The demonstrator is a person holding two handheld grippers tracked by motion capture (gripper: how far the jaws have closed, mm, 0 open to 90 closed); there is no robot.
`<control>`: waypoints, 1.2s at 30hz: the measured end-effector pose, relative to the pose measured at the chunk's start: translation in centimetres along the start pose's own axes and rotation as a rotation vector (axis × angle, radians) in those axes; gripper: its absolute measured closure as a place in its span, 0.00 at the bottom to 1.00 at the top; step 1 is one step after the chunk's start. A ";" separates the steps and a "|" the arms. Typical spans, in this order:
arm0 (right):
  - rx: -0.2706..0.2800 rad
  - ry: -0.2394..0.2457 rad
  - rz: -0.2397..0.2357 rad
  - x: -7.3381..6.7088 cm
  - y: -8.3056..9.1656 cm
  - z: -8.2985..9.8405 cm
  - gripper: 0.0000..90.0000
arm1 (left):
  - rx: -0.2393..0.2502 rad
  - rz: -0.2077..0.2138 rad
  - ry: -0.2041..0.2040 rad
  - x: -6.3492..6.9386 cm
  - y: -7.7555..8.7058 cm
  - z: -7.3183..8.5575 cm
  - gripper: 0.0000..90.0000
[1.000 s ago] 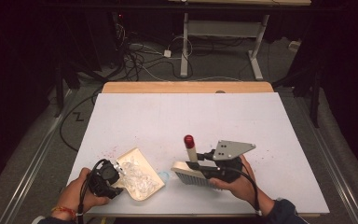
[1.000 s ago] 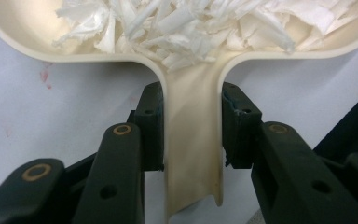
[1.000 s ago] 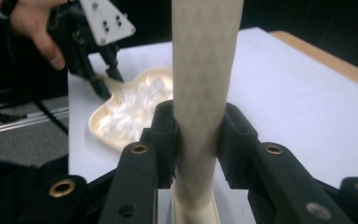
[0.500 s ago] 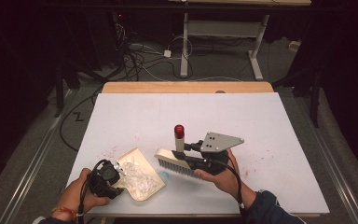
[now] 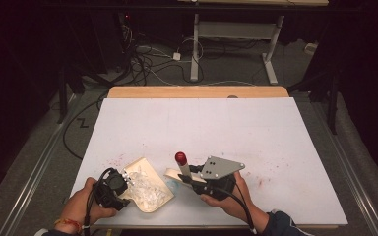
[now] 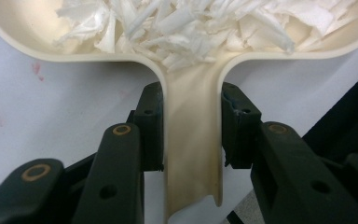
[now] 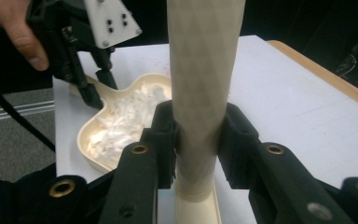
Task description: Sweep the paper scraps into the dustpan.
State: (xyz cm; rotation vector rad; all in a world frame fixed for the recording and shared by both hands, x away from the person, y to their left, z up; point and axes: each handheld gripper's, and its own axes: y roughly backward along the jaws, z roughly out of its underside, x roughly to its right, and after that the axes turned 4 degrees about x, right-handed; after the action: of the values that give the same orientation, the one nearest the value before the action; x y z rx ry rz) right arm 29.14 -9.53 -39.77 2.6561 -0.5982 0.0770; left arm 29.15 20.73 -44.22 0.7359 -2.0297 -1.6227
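Observation:
A cream dustpan (image 5: 150, 173) lies at the table's front left, heaped with white paper shreds (image 5: 147, 189). My left gripper (image 5: 122, 186) is shut on its handle; in the left gripper view the pads (image 6: 151, 123) press both sides of the handle (image 6: 193, 140), with the shreds (image 6: 191, 23) just beyond. My right gripper (image 5: 186, 178) is shut on a cream brush with a red-tipped handle (image 5: 180, 158), and the brush head (image 5: 172, 173) sits at the pan's right edge. In the right gripper view the handle (image 7: 200, 70) stands upright between the jaws, with the dustpan (image 7: 86, 133) and left gripper (image 7: 93, 86) behind.
The white table top (image 5: 202, 123) stretches back to a wooden far edge (image 5: 197, 92). Faint red specks (image 5: 275, 162) mark the sheet at right. Cables (image 5: 142, 64) and desk legs (image 5: 270, 54) lie on the dark floor beyond.
My right gripper has carried the brush left and a little nearer the front edge, bringing its head up to the dustpan. The left gripper and the pan have stayed put.

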 end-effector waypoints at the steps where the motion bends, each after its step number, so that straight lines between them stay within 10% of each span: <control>1: -0.002 0.008 -0.003 -0.2 -0.1 0.0 0.79 | -0.005 -0.002 -0.001 0.0 0.0 0.0 0.70; 15: 0.090 -0.021 -0.076 -1.5 -0.5 -1.4 0.79 | -0.012 -0.010 -0.007 0.1 -0.2 -0.2 0.70; 36: 0.065 -0.098 0.053 4.1 7.9 0.6 0.79 | -0.015 -0.019 -0.024 0.2 -0.5 -0.3 0.70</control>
State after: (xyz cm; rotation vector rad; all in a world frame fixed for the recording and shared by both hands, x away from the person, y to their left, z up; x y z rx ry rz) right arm 29.53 -17.92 -36.74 2.7197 -0.7089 -0.0188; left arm 29.25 20.27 -44.66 0.7361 -2.0307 -1.6639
